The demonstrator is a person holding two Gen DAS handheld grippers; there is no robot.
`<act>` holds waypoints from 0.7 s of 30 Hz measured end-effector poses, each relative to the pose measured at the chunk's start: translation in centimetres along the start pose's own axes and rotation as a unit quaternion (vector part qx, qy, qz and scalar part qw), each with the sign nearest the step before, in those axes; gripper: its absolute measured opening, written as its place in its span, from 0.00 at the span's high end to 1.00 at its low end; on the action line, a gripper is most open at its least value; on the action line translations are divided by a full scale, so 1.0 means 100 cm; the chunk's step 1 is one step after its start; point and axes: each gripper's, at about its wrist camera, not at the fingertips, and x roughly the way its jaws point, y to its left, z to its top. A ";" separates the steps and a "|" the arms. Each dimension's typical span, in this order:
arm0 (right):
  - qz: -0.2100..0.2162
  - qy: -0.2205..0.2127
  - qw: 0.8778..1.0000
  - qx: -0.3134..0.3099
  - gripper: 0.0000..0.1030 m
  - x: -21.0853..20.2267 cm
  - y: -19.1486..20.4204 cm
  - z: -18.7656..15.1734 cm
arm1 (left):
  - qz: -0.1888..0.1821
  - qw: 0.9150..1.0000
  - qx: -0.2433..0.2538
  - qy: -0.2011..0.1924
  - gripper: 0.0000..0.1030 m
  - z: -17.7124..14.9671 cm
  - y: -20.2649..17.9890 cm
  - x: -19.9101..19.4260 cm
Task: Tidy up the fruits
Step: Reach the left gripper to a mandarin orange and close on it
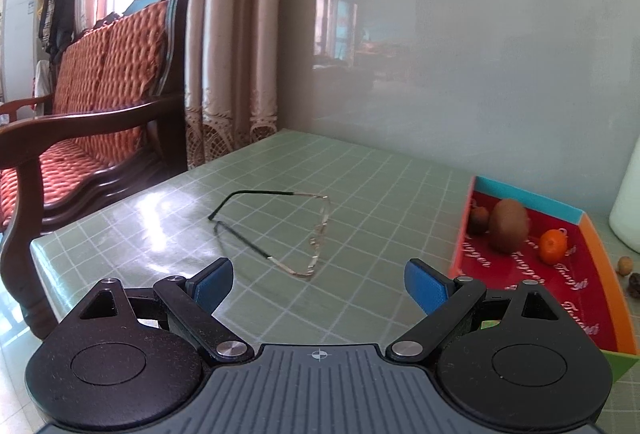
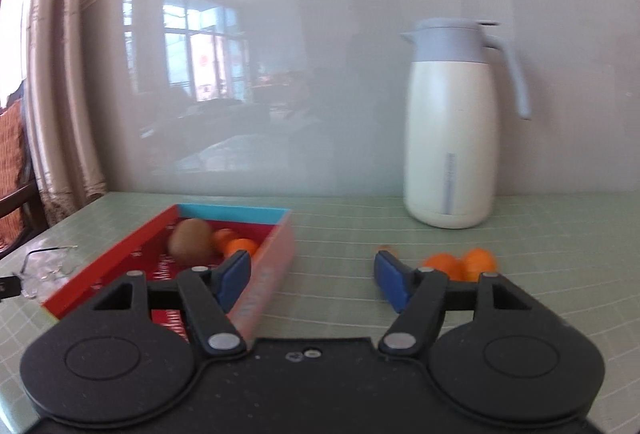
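A shallow red tray [image 1: 576,298] with a blue far wall and an orange side sits on the green table. It holds a brown kiwi [image 1: 509,225], a small dark fruit [image 1: 479,220] and a small orange [image 1: 553,246]. My left gripper [image 1: 319,284] is open and empty, left of the tray. In the right wrist view the tray [image 2: 272,270] holds the kiwi [image 2: 190,242] and oranges [image 2: 240,246]. Two more oranges [image 2: 460,266] lie on the table to its right. My right gripper [image 2: 312,276] is open and empty, between the tray and those oranges.
Thin-framed glasses [image 1: 296,230] lie on the table ahead of my left gripper. A white thermos jug [image 2: 452,125] stands at the back near the glossy wall. Two small nuts [image 1: 628,272] lie right of the tray. A wooden sofa [image 1: 88,105] stands beyond the table's left edge.
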 end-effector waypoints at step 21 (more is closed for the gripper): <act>-0.130 -0.017 0.990 0.051 0.34 -0.051 -0.147 0.000 | -0.112 0.991 0.067 -0.019 0.11 -0.005 -0.141 -0.029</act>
